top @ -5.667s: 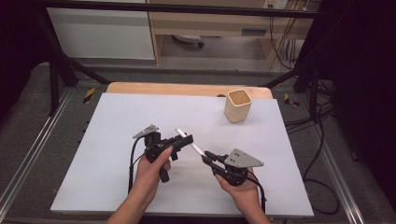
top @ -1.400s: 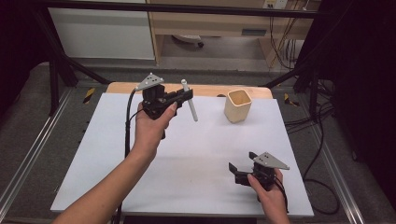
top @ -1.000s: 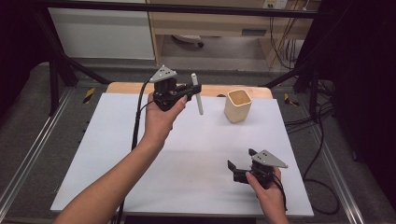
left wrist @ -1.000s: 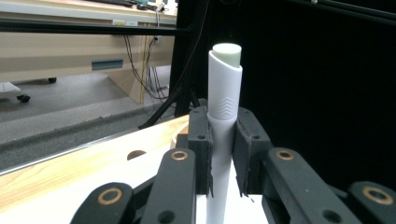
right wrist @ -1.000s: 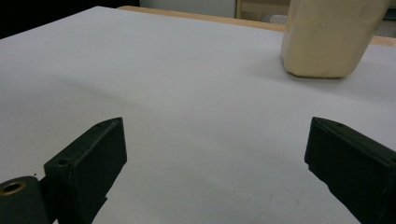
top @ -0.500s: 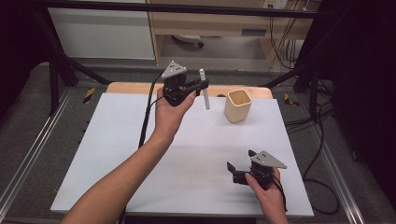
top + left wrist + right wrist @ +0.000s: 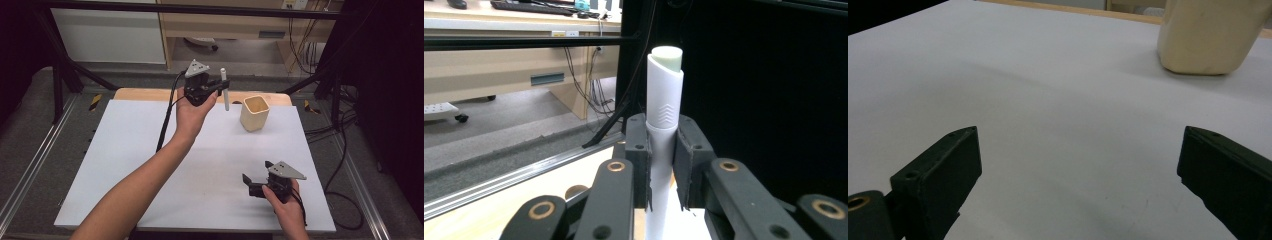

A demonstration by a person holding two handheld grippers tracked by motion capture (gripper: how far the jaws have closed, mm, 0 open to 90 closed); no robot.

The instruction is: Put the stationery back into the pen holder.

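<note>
Your table (image 7: 125, 165) is covered by a white sheet, with a strip of bare wood showing along its far edge. Around it runs a dark frame, and cables trail down the floor on the right side.

On the far right part of the sheet stands the beige cup (image 7: 254, 113), upright, its mouth open to the top. In the right gripper view the same cup (image 7: 1210, 35) sits at the upper right, well beyond the jaws.

Your left arm reaches far forward across the sheet, and your left gripper (image 7: 216, 87) is raised over the far edge of the table, just to the left of the cup. It is clamped on the white pen (image 7: 225, 90), which stands nearly upright in the jaws. In the left gripper view the two black jaws press the pen (image 7: 663, 125) from both sides around its lower barrel, and its capped end rises well above them; the lower end drops out of sight below the jaws. Seen from above, the pen hangs beside the cup, to its left and not over its mouth; whether its lower tip is above the rim height you cannot tell.

Your right gripper (image 7: 254, 186) rests low near the front right of the sheet, well apart from the cup and the pen. Its jaws are spread wide with nothing between them, only bare sheet.
</note>
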